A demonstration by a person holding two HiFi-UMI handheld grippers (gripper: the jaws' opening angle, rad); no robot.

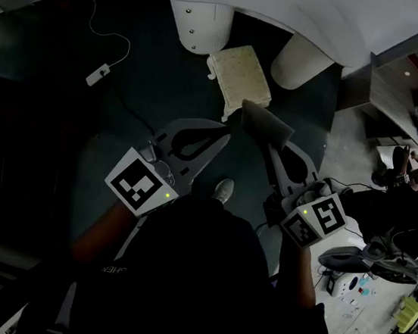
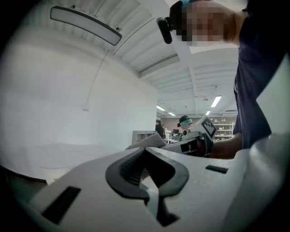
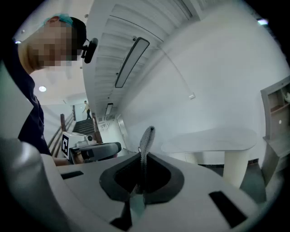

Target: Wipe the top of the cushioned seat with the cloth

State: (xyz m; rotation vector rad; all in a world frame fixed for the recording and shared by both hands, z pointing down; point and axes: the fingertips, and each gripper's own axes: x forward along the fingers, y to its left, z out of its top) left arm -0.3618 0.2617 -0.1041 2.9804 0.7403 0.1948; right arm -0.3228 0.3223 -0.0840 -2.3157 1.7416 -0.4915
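Grey cloth [image 3: 146, 138] clenched in right gripper [image 3: 140, 161] jaws — near cushioned seat [image 1: 241, 71]; left gripper [image 1: 225, 129] jaws together, just beside cloth

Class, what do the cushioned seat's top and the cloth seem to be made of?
Cushioned seat: probably cream upholstery fabric or leatherette over padding. It looks matte and mottled, with soft rounded edges. Cloth: grey woven or knitted textile. A fine ribbed texture shows where the right gripper pinches it.
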